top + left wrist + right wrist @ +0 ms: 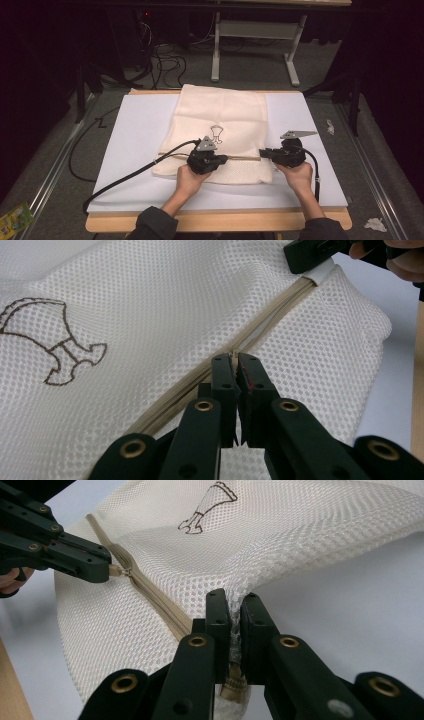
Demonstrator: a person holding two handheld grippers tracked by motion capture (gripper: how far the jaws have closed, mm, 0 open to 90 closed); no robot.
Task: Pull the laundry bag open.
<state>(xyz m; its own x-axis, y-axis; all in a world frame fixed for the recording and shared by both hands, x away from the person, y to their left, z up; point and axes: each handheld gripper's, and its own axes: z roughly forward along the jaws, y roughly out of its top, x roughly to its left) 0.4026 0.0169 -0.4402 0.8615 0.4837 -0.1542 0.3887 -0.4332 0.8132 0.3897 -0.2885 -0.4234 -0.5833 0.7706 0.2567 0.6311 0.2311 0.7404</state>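
A big white board (140, 130) covers the wooden table (215, 221), and two hands come in from the near edge. On the board lies a cream mesh bag (220, 112). It is spread flat in the middle, and its long side runs away from the person, from the near part of the board up to the far edge. A small brown drawing (216, 133) is stitched on its middle.

A tan zipper (240, 158) runs across the bag near its close end. Its long line goes from side to side, from one hand to the other.

The right gripper (264, 153) sits at the right end of the zipper and points left along it. In the right gripper view its jaws are pressed together on the bag's edge (234, 605), and mesh bunches up between them.

The left gripper (223, 159) sits near the middle of the zipper and points right, toward the other gripper. Its jaws are pinched shut on the little zipper pull (116, 570), a tiny tan tab that sticks out from its tip in the right gripper view.

Black cables (130, 175) trail from the grippers over the board.
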